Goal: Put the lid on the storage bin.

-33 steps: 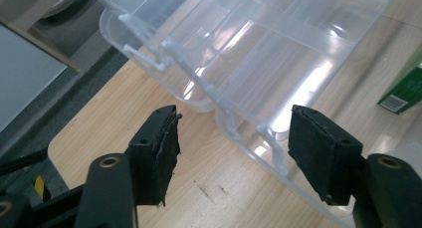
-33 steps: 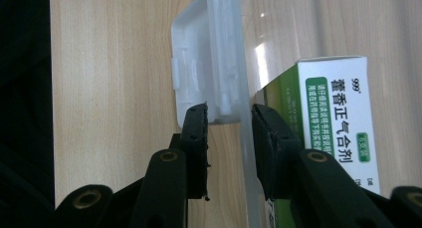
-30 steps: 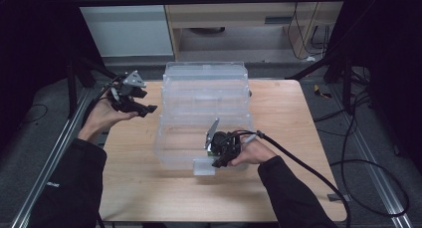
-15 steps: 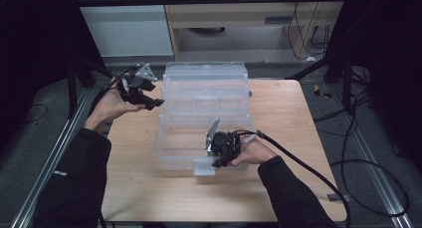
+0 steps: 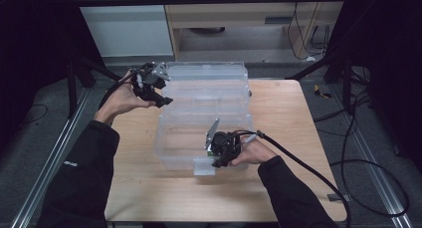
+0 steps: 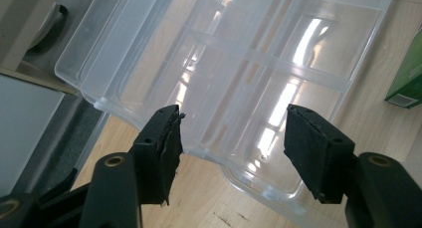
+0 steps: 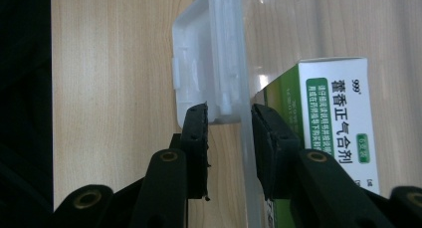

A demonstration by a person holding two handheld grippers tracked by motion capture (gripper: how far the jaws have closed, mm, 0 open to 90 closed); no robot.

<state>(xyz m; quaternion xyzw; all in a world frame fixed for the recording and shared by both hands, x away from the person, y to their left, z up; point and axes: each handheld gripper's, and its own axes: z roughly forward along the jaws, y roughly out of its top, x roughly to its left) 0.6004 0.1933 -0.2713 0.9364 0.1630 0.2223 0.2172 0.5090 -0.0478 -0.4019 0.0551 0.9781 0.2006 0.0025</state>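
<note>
A clear plastic storage box (image 5: 171,138) stands on the wooden table (image 5: 283,113), its lid (image 5: 206,81) folded back behind it. My left gripper (image 5: 164,93) hovers at the lid's left edge. Its jaws have just been closing a little but stand open (image 6: 231,138), with the lid's rim (image 6: 149,116) showing in the gap and no pad touching it. My right gripper (image 5: 215,158) is shut on the box's front wall beside the white latch (image 7: 199,63), one pad on each side (image 7: 229,123). Inside the box, right behind that wall, lies a green and white carton (image 7: 338,123).
The carton's green corner (image 6: 405,78) shows beyond the lid. Bare tabletop lies right of the box and in front of it. A black cable (image 5: 308,171) trails from the right gripper over the table's right edge. A cabinet (image 5: 239,19) stands behind the table.
My left hand has carried its gripper to the right, from off the box's left side up to the lid's edge. The right gripper has stayed on the front wall.
</note>
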